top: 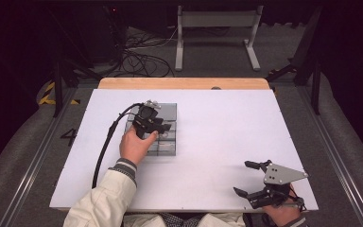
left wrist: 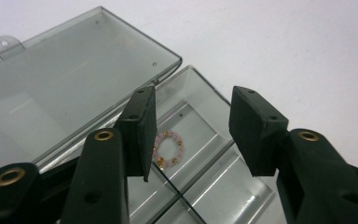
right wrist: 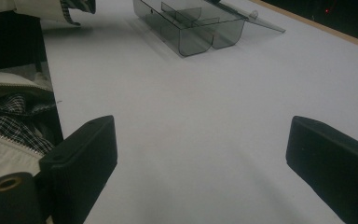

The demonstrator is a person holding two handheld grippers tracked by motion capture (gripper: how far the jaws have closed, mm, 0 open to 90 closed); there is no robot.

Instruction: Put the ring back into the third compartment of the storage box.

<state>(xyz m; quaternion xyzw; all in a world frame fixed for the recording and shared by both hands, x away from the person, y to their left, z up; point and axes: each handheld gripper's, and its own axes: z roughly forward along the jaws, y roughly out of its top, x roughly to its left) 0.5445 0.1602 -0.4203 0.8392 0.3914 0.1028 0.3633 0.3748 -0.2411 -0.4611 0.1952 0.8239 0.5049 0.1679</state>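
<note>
A white table top [top: 217,142] lies under dark surroundings, with a wooden strip [top: 184,83] along its far edge and cables on the floor beyond. On its left half sits a clear smoky plastic box [left wrist: 200,154] with divided compartments, its lid [left wrist: 70,88] swung fully open and lying flat on the table behind it, a small tab at the lid's far corner. In one compartment of the box lies a small bead bracelet [left wrist: 168,149] of pale pink beads with a few gold ones, resting on the compartment floor. The left gripper [left wrist: 191,130] hangs just above that compartment; its jaws stand partly apart, the bracelet shows in the gap below them beside the left pad, and neither pad presses on it, so it grips nothing. In the high view the left hand [top: 134,144] holds this gripper over the box, a cream sleeve [top: 105,198] with a striped cuff behind it. The right gripper [right wrist: 200,163] is well apart, near the front right corner of the table, its jaws spread wide over bare table top with nothing between them.
</note>
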